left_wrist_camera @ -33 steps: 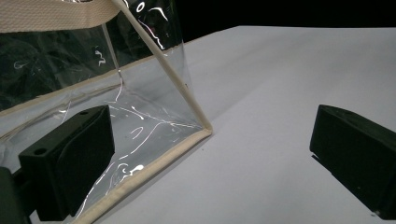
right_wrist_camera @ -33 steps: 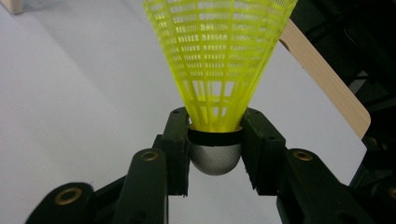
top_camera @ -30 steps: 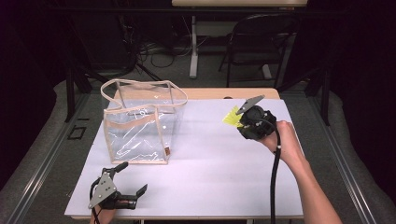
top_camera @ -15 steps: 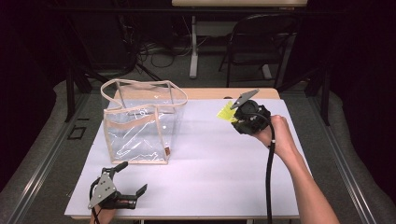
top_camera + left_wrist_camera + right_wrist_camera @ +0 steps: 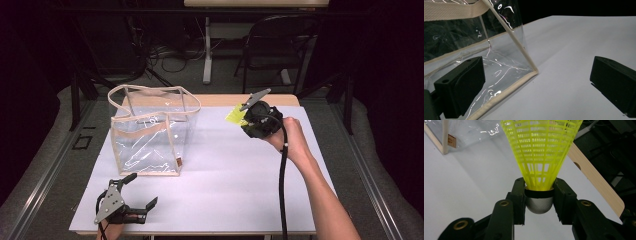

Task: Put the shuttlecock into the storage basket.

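Observation:
My right gripper [image 5: 539,200] is shut on the silver cork of a yellow plastic shuttlecock [image 5: 541,150], whose mesh skirt points away from the jaws. In the high view that gripper [image 5: 246,117] hovers above the far right of the white table [image 5: 225,185], with the yellow shuttlecock [image 5: 234,116] sticking out toward the left. A clear tote bag [image 5: 150,132] with beige trim stands upright on the table's left side, its top open. My left gripper [image 5: 139,192] rests near the table's front left corner with its jaws wide apart. In the left gripper view the bag's bottom corner [image 5: 529,71] lies just beyond them.
A wooden board [image 5: 215,100] runs along the table's far edge. A black chair [image 5: 272,55] and a table leg [image 5: 206,50] stand on the floor behind. A black cable [image 5: 281,185] trails from my right gripper along the forearm.
My right gripper has carried the shuttlecock a little to the left and up, toward the bag. The left gripper has stayed still.

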The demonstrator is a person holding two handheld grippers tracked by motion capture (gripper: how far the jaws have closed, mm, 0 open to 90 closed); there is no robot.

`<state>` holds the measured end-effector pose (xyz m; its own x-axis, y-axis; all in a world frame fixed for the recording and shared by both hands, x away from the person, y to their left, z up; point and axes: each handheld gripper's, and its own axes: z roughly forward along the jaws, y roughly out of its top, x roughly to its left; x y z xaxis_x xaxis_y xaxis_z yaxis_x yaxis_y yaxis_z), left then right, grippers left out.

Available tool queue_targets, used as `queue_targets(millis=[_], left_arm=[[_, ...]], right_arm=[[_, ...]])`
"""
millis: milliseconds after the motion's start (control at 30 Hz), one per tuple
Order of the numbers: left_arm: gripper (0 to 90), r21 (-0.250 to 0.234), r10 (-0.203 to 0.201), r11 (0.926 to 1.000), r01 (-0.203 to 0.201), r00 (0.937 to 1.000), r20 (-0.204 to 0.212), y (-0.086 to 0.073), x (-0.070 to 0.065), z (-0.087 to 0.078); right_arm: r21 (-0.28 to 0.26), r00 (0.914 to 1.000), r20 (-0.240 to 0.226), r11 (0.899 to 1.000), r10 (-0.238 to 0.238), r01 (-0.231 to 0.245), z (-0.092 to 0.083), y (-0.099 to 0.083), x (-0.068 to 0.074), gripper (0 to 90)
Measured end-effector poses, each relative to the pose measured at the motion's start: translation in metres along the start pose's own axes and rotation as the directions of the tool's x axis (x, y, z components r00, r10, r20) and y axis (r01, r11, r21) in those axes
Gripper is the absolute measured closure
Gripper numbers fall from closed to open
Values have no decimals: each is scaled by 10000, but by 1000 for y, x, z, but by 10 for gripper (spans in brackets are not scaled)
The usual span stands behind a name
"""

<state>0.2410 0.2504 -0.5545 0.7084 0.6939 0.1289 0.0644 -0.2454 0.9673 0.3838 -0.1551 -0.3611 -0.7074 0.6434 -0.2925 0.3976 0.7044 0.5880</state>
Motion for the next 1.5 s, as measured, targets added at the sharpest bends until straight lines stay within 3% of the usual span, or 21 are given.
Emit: queue_targets(millis=[400,1500], left_arm=[[1,-30,-8,10000,8,10000,18,0,1,0],[1,-71,-24,10000,25,10000,45,0,1,0]], right_arm=[[71,9996,-27,9996,-269,270,5,16,5,648],[-243,9997,-120,9995,-227,224,20,48,5,648]])
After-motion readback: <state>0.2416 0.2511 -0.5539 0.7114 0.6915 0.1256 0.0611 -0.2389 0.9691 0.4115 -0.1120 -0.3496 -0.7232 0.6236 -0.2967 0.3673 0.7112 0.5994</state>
